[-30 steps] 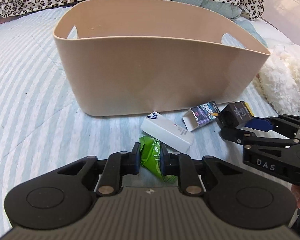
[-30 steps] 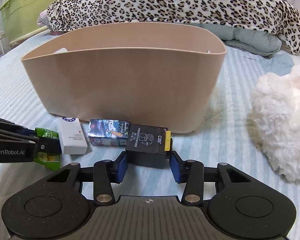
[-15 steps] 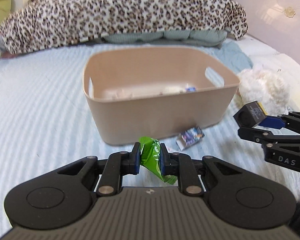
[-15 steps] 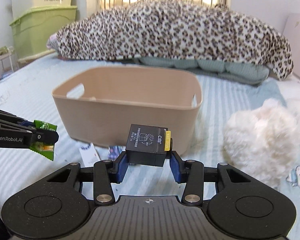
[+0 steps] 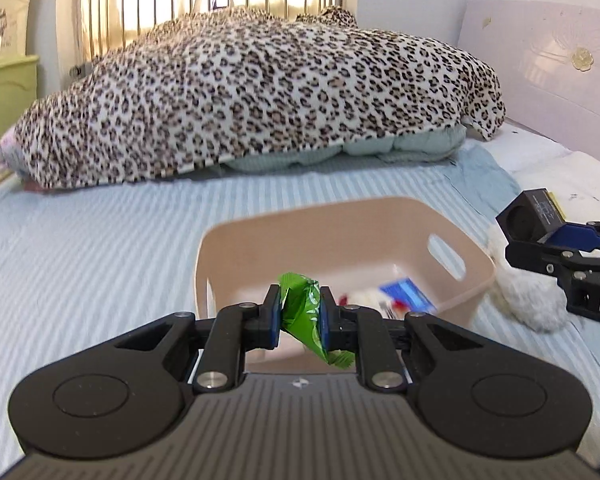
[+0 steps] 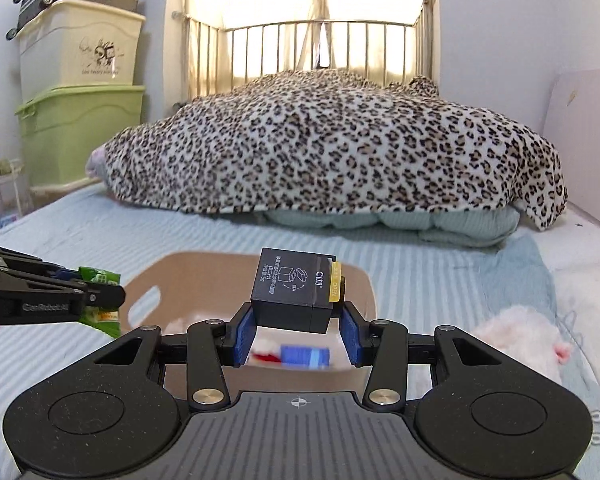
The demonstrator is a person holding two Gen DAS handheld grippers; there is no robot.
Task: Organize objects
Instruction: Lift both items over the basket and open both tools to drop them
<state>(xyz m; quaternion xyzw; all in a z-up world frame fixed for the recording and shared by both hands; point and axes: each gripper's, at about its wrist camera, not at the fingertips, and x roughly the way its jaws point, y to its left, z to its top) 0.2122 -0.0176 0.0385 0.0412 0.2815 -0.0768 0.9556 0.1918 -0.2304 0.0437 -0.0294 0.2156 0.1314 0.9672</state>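
Note:
My left gripper is shut on a green snack packet and holds it high over the near rim of the beige basket. My right gripper is shut on a black box with a yellow tab, also raised above the basket. Each gripper shows in the other's view: the right with the black box, the left with the green packet. Inside the basket lie a blue box and white and red items.
A leopard-print blanket is heaped at the far end of the striped bed. A white fluffy toy lies right of the basket. Stacked storage bins stand at the far left. A headboard is at the right.
Both grippers have risen from the bed with their objects, from beside the basket's front wall to above it. The white and printed boxes on the bed have dropped out of view.

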